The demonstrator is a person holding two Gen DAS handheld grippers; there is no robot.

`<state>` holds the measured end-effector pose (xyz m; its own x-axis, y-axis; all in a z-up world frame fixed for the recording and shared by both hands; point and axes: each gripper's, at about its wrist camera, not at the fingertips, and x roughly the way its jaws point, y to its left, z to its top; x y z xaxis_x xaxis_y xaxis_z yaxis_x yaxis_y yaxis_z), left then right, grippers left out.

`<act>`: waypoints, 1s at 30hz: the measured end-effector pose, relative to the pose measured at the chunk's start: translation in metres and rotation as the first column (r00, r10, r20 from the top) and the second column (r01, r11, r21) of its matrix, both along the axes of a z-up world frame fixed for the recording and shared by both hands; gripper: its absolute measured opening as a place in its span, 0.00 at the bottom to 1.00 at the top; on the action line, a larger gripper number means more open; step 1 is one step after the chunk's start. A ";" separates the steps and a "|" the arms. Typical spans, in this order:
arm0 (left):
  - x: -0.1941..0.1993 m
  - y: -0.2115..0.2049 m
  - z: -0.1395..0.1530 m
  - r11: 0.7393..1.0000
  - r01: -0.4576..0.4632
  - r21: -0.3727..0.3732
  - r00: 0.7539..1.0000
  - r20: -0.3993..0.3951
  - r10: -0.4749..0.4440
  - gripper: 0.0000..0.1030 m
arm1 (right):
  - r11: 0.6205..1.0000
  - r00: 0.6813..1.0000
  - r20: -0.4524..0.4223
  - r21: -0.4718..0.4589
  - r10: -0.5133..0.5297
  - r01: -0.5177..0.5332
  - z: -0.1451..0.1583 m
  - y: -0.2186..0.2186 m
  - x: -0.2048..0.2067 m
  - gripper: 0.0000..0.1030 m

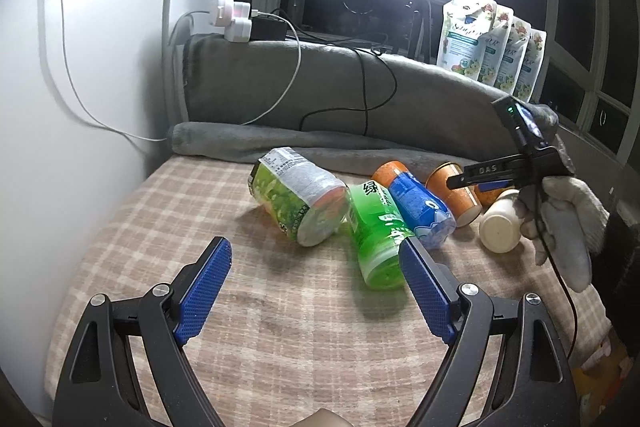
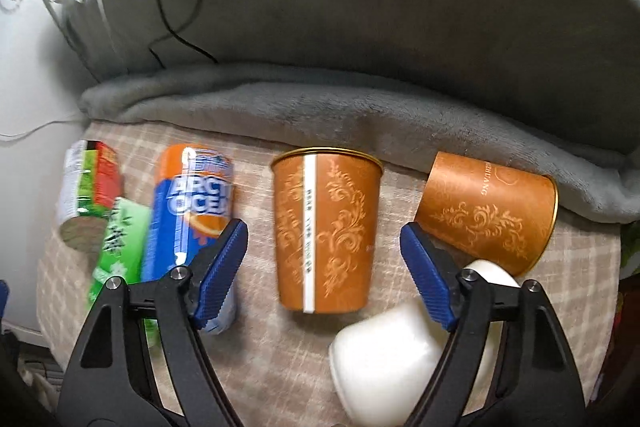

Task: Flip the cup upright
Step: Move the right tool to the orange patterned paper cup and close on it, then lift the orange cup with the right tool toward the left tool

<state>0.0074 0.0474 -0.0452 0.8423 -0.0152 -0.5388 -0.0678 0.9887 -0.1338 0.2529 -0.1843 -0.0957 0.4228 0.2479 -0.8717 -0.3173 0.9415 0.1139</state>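
Orange cup (image 2: 326, 235) lies between the right claw's (image 2: 324, 255) released fingers; left claw (image 1: 316, 287) released.

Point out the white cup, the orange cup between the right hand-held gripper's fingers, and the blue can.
white cup (image 2: 384, 351): right wrist view, on its side wall.
orange cup (image 2: 332, 235): right wrist view, mid-body beside the white seam.
blue can (image 2: 192, 215): right wrist view, on its label.
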 end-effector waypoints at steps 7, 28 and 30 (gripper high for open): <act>0.001 0.002 0.000 1.000 -0.006 0.001 1.000 0.001 0.006 0.83 | 0.999 0.999 -0.039 -0.044 0.003 -0.005 -0.014 0.008 0.015 0.70; -0.002 -0.004 0.004 1.000 0.008 0.004 1.000 0.011 -0.008 0.83 | 0.996 0.999 0.047 0.079 0.024 -0.028 0.035 -0.007 -0.022 0.63; -0.003 -0.006 0.005 1.000 0.014 0.003 1.000 0.011 -0.014 0.83 | 0.994 0.998 0.051 0.104 0.032 -0.038 0.042 -0.010 -0.034 0.63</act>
<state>0.0041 0.0419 -0.0404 0.8478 -0.0255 -0.5297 -0.0521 0.9900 -0.1310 0.2192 -0.1948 -0.0533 0.4538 0.3523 -0.8185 -0.3575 0.9134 0.1949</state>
